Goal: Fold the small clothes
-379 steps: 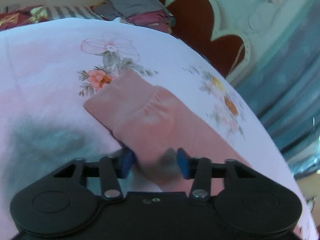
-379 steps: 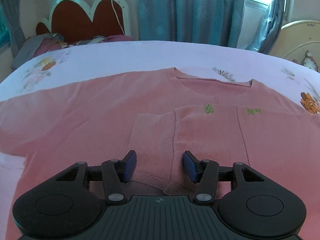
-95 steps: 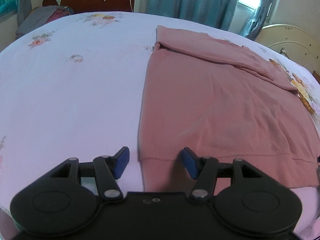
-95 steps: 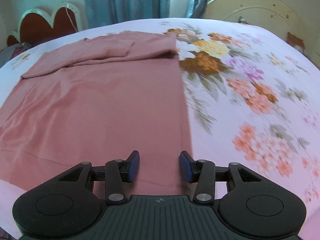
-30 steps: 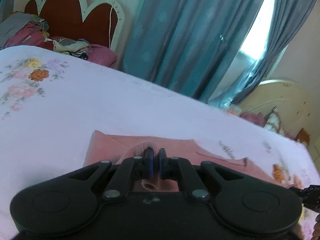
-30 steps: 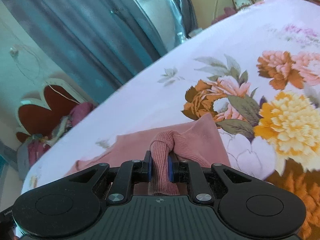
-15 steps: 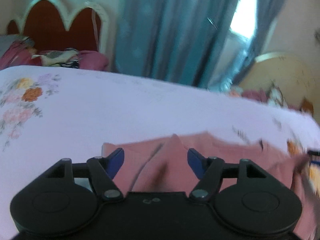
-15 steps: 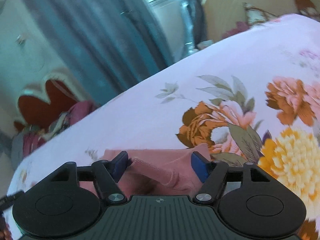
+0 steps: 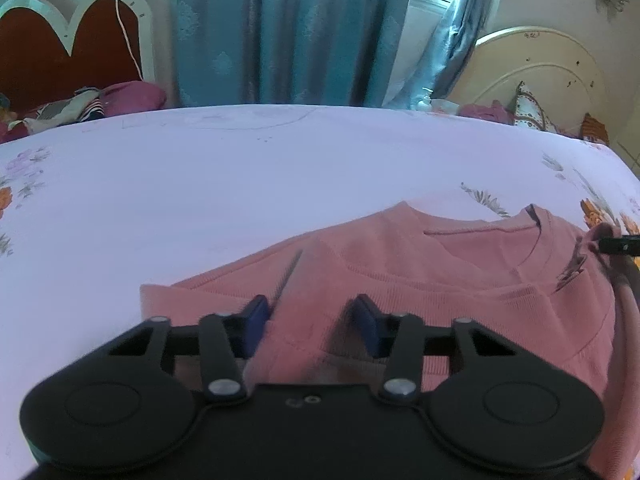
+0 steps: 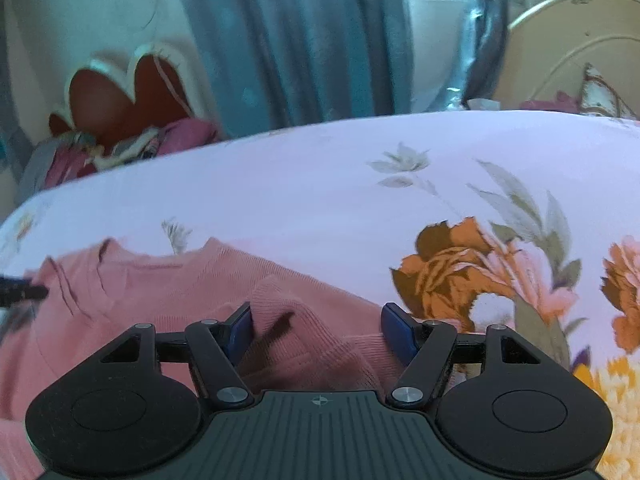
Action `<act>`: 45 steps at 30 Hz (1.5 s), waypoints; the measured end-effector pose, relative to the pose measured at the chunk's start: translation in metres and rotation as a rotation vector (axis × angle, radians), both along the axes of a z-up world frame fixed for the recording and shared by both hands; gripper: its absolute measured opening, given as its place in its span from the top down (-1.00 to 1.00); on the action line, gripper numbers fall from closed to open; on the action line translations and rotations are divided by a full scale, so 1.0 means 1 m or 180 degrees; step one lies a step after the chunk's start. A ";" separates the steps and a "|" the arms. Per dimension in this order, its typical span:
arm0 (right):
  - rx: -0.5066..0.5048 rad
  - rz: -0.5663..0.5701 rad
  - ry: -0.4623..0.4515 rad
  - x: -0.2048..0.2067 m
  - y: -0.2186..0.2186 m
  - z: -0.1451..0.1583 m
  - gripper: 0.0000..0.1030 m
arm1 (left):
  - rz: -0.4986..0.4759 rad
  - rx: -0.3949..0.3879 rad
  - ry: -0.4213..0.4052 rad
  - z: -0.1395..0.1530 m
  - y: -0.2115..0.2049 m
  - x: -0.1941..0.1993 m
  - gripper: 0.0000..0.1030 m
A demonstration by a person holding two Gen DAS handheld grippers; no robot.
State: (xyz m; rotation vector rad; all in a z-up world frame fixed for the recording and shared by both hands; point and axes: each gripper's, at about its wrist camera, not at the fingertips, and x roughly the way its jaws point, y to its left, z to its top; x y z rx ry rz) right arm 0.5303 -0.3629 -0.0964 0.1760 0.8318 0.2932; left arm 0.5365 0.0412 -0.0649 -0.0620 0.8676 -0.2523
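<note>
1. Folding: pink sweater (image 9: 460, 280) lies doubled on the floral bedsheet (image 9: 240, 184), hem brought up near the neckline; this fold looks just set down.
2. Left gripper (image 9: 310, 320): jaws wide, empty, cloth beneath and between them.
3. Right gripper (image 10: 316, 330): jaws wide, empty, over the sweater's corner.
4. Next, by judgement: regrip one side edge for a crosswise fold.

left wrist: low, near sweater (image 9: 440, 280) | right wrist: same, opposite corner

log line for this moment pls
step: fold laid down | left gripper: open | right gripper: open | pink sweater: folded on bedsheet
</note>
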 end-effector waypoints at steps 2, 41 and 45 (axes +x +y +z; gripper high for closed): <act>0.0054 0.0106 -0.0036 -0.003 0.002 0.000 -0.31 | -0.0010 -0.0037 -0.0010 -0.001 0.004 -0.001 0.38; -0.0187 -0.0734 -0.0418 -0.053 0.007 0.026 0.80 | 0.0828 0.0268 -0.0662 0.026 0.017 -0.062 -0.18; -0.0202 -0.0520 -0.0401 -0.070 0.034 0.030 0.80 | 0.0686 0.0127 -0.0646 0.033 0.003 -0.083 -0.18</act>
